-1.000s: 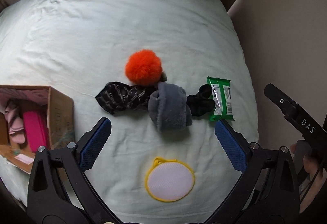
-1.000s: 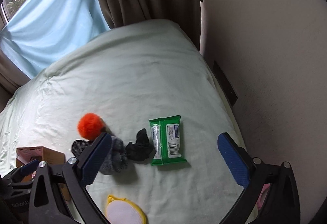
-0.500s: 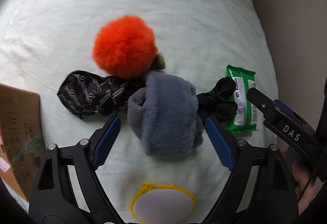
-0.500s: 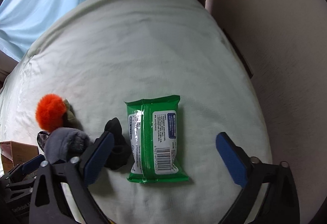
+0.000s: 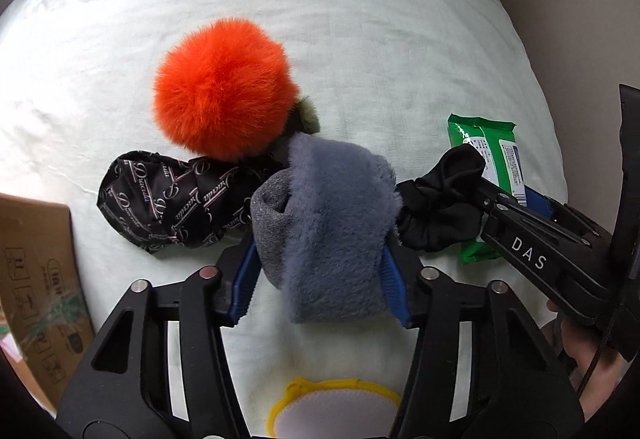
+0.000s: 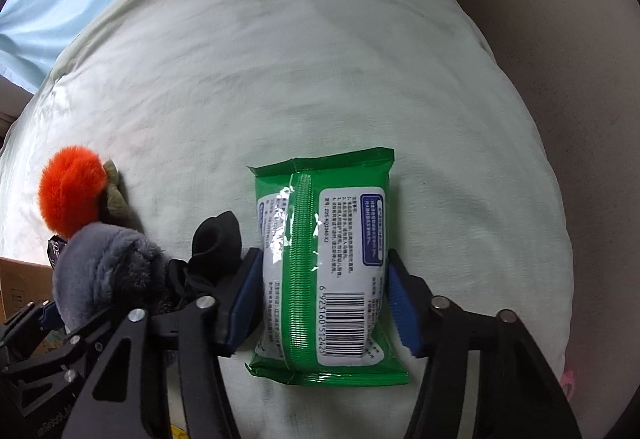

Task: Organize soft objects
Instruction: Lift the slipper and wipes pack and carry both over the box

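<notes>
The grey fleece sock (image 5: 328, 231) is clamped between the 2 blue pads of the left gripper (image 5: 320, 283), and its lower end is bunched between them over the pale green bedsheet (image 5: 320, 19). Its upper end is pressed against the orange pompom (image 5: 224, 91). A small olive tuft (image 5: 306, 115) is seen behind the pompom, mostly hidden by it. To the left of the sock, a black printed pouch (image 5: 168, 207) is laid flat, with its right edge covered by the sock and the pompom. The lettering on it cannot be read with certainty.

On the right of the sock, a black scrunchie (image 5: 444, 207) is crumpled against it and partly overlapped by the right gripper's body. The green wipes pack (image 6: 324, 271) is squeezed at its lower half between the blue pads of the right gripper (image 6: 324, 303); its barcode side is turned up, and in the left wrist view only its top and a corner are visible behind the scrunchie and gripper.

A cardboard box (image 5: 36, 279) is cut off at the left edge, so its contents cannot be made out. At the bottom of the left wrist view, a white round pad with a yellow rim (image 5: 336, 411) is half hidden by the gripper frame and cropped by the picture's edge. Part of a hand (image 5: 576, 335) is glimpsed behind the right gripper's handle.
</notes>
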Motion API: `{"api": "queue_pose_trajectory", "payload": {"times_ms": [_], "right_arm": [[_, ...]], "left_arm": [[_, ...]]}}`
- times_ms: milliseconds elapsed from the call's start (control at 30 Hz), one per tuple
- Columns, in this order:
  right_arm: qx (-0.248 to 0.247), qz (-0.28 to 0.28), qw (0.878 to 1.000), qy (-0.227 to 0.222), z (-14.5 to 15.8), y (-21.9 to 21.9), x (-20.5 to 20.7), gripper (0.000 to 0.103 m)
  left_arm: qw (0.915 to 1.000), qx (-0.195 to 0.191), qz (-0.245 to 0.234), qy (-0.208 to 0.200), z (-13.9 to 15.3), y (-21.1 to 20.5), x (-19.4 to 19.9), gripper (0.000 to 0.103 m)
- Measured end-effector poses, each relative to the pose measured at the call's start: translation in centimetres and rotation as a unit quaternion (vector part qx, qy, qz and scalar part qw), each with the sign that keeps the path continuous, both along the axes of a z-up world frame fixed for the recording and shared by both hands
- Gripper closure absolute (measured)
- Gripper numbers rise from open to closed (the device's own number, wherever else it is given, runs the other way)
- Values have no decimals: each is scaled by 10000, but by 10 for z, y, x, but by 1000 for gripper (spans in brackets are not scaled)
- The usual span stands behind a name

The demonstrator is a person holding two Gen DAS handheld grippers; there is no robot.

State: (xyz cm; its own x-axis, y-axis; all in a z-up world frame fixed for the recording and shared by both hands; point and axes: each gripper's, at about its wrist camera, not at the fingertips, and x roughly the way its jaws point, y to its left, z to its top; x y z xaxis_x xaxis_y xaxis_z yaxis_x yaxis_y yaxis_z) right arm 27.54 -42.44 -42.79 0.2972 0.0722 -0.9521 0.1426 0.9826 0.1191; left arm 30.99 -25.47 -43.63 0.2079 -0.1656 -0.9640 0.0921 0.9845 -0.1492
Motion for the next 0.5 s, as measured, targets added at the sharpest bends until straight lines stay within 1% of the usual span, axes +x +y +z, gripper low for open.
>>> {"api": "queue_pose_trajectory", "payload": {"times_ms": [67, 167, 200, 233, 333, 500], "right_arm": [[-13, -20, 10000, -39, 4, -1, -2, 60], [-7, -28, 9999, -113, 8, 3, -6, 66], [-1, -21, 9999, -132, 10, 3, -7, 67], [-2, -22, 9999, -136, 8, 2, -6, 68], [17, -70, 9998, -204, 15, 3, -10, 69], [7, -163, 9993, -346, 38, 2, -19, 69]], "left_arm": [[10000, -1, -48, -31, 0, 1, 0, 60], [9999, -12, -85, -101, 4, 5, -3, 65], [9999, -31, -88, -116, 8, 12, -9, 65], [9999, -46, -83, -121, 10, 13, -10, 66], [9998, -79, -65, -194, 20, 14, -14, 66], [9992, -108, -98, -369, 46, 23, -25, 66]]}}
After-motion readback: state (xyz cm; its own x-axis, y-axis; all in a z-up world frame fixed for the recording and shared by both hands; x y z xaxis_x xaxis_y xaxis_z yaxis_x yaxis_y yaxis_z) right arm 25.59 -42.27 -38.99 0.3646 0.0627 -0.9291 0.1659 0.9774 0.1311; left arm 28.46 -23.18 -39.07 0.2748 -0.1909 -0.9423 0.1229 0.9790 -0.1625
